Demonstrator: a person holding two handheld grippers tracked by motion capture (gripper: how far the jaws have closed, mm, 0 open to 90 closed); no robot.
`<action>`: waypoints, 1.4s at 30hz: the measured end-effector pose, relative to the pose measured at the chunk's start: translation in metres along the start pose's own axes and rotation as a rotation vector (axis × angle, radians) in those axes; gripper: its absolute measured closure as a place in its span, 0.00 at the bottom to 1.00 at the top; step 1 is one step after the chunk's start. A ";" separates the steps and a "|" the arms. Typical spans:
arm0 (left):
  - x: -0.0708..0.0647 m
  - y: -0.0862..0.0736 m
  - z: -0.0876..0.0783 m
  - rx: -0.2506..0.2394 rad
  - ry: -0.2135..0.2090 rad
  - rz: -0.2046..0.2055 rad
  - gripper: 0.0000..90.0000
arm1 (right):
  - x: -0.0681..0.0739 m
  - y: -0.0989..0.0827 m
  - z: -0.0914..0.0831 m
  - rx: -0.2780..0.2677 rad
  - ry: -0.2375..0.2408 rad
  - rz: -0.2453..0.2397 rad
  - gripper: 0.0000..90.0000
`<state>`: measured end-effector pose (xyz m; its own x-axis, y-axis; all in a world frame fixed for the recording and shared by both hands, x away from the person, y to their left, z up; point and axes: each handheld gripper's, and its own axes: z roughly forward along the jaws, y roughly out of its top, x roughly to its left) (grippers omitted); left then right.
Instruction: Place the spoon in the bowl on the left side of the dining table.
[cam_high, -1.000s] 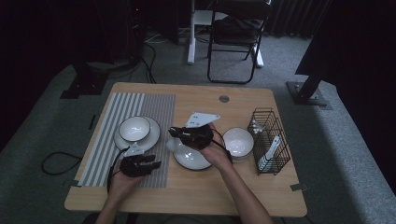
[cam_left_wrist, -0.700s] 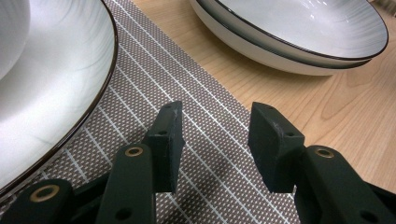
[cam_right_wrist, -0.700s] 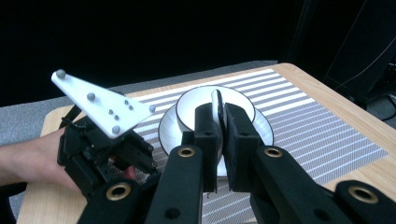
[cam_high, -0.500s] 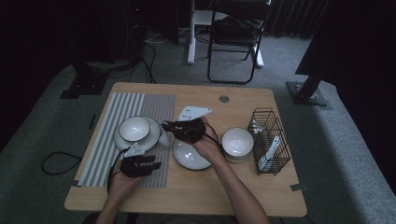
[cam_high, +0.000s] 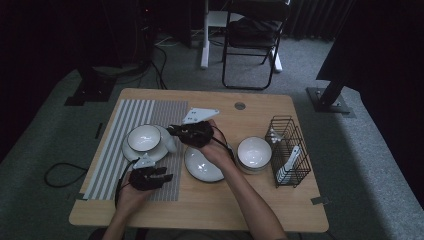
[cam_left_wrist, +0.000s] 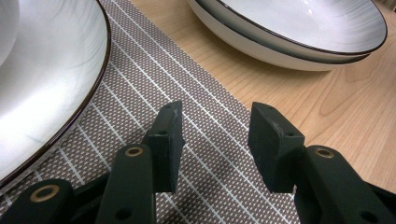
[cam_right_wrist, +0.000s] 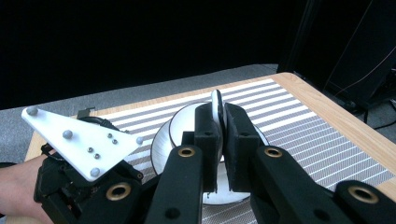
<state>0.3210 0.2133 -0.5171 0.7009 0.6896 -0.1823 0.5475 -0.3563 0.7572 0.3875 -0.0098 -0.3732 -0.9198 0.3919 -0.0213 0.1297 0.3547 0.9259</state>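
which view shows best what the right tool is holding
The right gripper view: the right tool is clamped on the rim of a white dish, held edge-on above the bowl on the striped mat. In the high view the dish is a pale shape left of that tool. The left gripper view gives nothing clear of it.

White plate (cam_right_wrist: 216, 109), edge-on, above striped mat (cam_right_wrist: 299, 126)

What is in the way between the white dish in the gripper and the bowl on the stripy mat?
Nothing I can see. The right gripper is shut on the white dish, held on edge right beside the bowl.
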 end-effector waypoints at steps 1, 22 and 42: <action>0.000 0.000 0.000 0.001 -0.001 0.000 0.63 | 0.000 0.001 0.001 0.000 0.000 0.002 0.94; 0.000 -0.001 -0.001 0.002 0.002 0.000 0.63 | -0.004 0.020 0.021 -0.020 0.004 -0.004 0.94; 0.002 -0.003 -0.002 0.001 0.000 -0.008 0.63 | -0.010 0.027 0.068 -0.007 0.005 0.019 0.94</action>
<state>0.3196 0.2166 -0.5184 0.6962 0.6927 -0.1885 0.5539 -0.3513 0.7548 0.4250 0.0536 -0.3734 -0.9190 0.3943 -0.0022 0.1441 0.3412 0.9289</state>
